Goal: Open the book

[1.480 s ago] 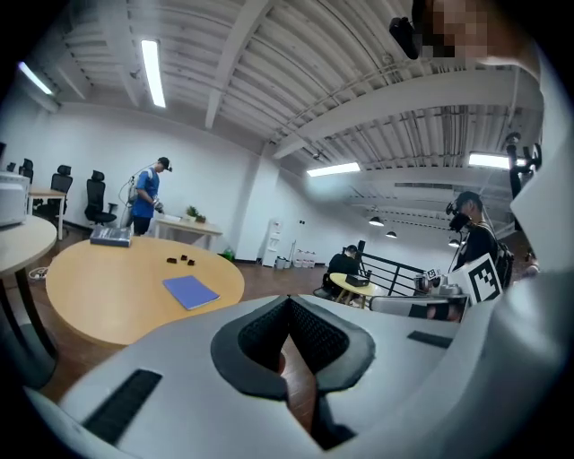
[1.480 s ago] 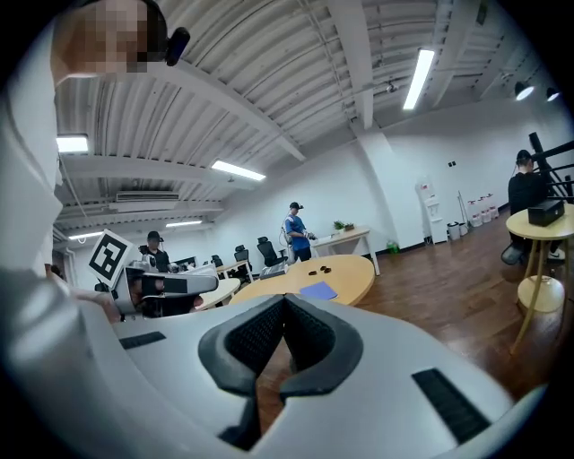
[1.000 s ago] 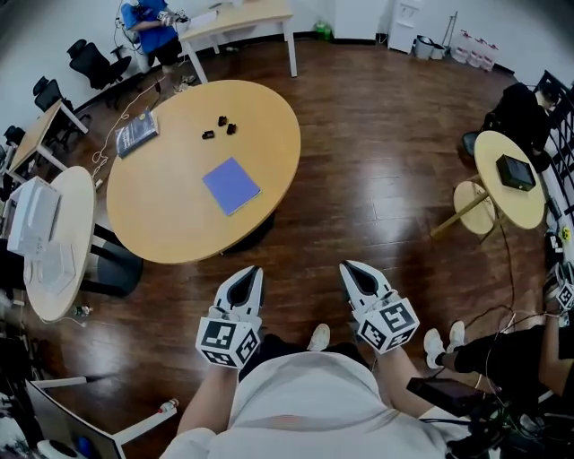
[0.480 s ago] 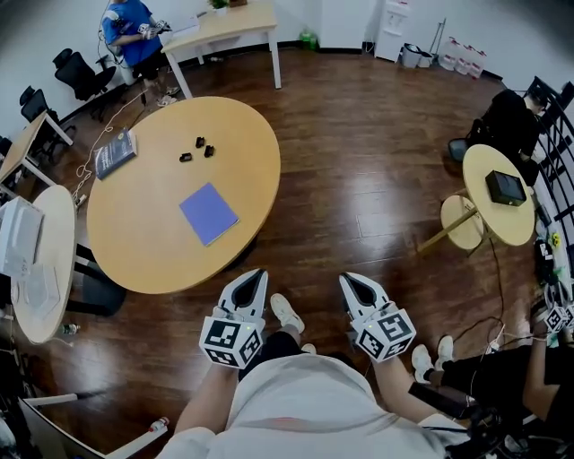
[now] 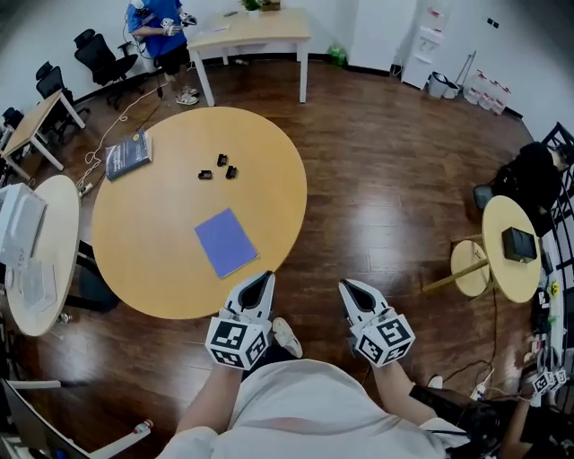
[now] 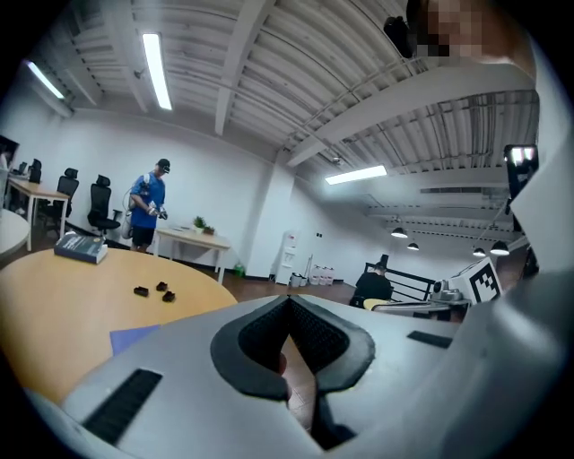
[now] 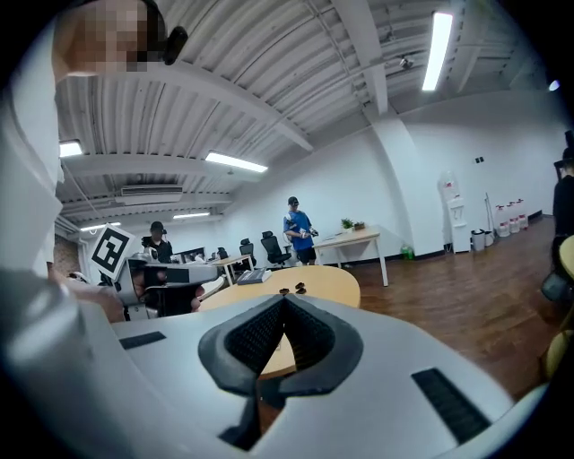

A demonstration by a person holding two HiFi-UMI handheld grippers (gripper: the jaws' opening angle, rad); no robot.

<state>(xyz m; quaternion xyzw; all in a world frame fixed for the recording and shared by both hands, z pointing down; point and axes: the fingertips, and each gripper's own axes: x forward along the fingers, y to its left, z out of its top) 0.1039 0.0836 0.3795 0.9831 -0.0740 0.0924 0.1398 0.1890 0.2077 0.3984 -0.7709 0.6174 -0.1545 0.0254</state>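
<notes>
A flat blue book (image 5: 226,242) lies closed on the round wooden table (image 5: 170,269), near its front edge. In the left gripper view a corner of the blue book (image 6: 134,336) shows just past the jaws. My left gripper (image 5: 263,280) hangs over the table's front rim, right of the book, jaws together with nothing between them. My right gripper (image 5: 346,287) is held over the wooden floor beside the table, also shut and empty. The closed tips of the left gripper (image 6: 289,300) and the right gripper (image 7: 284,300) point toward the table.
A darker book (image 5: 128,154) lies at the table's far left, and three small black objects (image 5: 218,168) sit near its middle. A white round table (image 5: 36,251) stands left, a small round table (image 5: 516,269) right. A person in blue (image 5: 161,22) stands by a far desk.
The person has stepped closer to the round table, so the blue book now lies just ahead of the left gripper. Both grippers keep the same closed pose.
</notes>
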